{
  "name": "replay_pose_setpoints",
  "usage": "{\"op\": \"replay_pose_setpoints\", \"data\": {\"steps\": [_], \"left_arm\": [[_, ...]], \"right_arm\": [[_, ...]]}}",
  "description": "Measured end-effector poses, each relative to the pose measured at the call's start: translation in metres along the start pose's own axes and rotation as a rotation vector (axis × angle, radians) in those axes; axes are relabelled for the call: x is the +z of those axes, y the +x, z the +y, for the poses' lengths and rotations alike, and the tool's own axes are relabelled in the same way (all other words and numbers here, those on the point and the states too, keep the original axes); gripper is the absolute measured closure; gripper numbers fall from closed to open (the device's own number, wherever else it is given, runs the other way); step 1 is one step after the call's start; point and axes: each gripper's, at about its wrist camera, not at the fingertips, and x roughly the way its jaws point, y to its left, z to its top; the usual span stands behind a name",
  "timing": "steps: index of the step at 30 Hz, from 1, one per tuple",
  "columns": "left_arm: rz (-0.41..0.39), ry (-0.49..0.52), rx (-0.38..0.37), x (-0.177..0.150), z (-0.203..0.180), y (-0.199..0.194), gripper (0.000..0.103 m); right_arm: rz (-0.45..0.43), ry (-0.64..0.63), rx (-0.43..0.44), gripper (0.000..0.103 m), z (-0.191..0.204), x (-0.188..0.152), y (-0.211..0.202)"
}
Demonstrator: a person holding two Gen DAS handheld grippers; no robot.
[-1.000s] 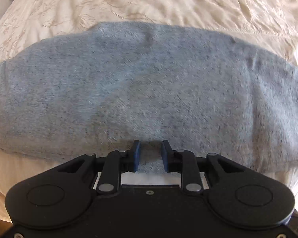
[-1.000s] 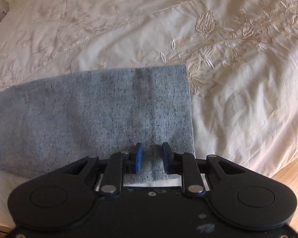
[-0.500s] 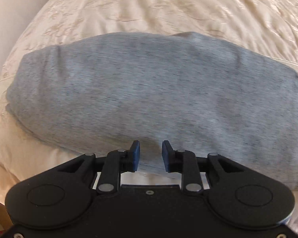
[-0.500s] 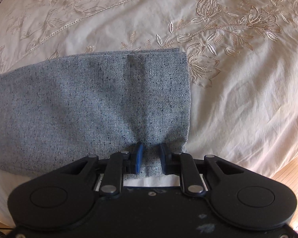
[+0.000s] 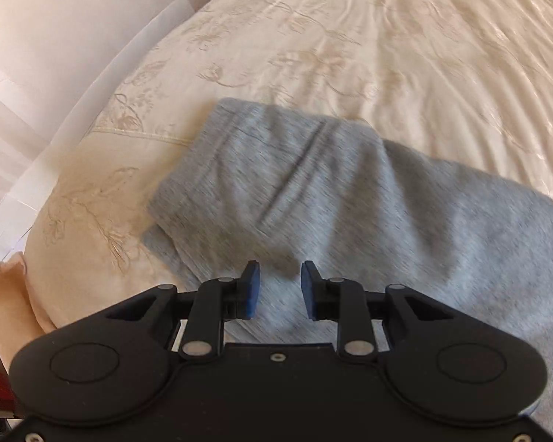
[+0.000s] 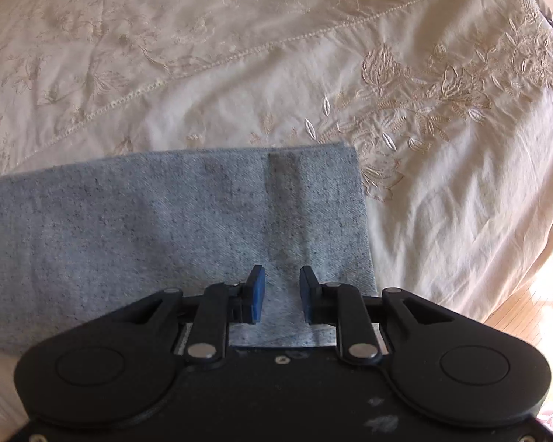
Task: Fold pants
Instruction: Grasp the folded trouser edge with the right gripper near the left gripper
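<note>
The grey pants (image 5: 350, 202) lie flat on the cream bedspread (image 5: 350, 37). In the left wrist view their left end shows a top layer lying over a lower one. My left gripper (image 5: 278, 289) hovers over the near edge of that end, jaws apart, holding nothing. In the right wrist view the pants' (image 6: 166, 228) straight right end lies near the embroidered flowers. My right gripper (image 6: 281, 293) is over the near edge close to that end, jaws apart with fabric beneath them, not pinched.
The bed's left edge and a pale wall (image 5: 55, 37) show in the left wrist view. The bed's right edge drops to a wooden floor (image 6: 527, 316) in the right wrist view. An embroidered seam (image 6: 239, 55) crosses the bedspread beyond the pants.
The left gripper has swung left along the pants to their left end, which is now in view. The right gripper's jaws have opened slightly; it has stayed near the right end.
</note>
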Motion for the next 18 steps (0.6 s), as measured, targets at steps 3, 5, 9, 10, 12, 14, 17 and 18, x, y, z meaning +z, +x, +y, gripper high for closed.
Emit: {"op": "replay_pose_setpoints", "data": {"steps": [3,5,9,10,12,14,17,18], "left_arm": [[-0.007,0.005,0.007,0.021,0.021,0.012,0.066],[-0.013,0.018,0.008,0.028,0.028,0.020,0.066],[-0.006,0.053,-0.033,0.044,0.029,0.034,0.067],[-0.013,0.064,-0.054,0.048,0.026,0.034,0.067],[-0.038,0.091,-0.092,0.050,0.017,0.027,0.067],[-0.057,0.128,-0.127,0.052,0.008,0.023,0.067],[-0.077,0.191,-0.149,0.049,-0.003,0.028,0.066],[-0.078,0.210,-0.143,0.045,-0.005,0.031,0.066]], "right_arm": [[-0.044,-0.031,0.090,0.079,0.055,0.007,-0.019],[-0.061,-0.080,0.170,0.079,0.107,0.013,-0.028],[-0.068,-0.259,0.334,0.079,0.234,0.010,-0.036],[-0.071,-0.311,0.374,0.079,0.266,0.007,-0.038],[-0.081,-0.418,0.439,0.079,0.329,-0.002,-0.040],[-0.093,-0.504,0.481,0.079,0.385,-0.010,-0.041],[-0.089,-0.557,0.533,0.079,0.449,-0.022,-0.034],[-0.082,-0.575,0.539,0.079,0.467,-0.029,-0.032]]}}
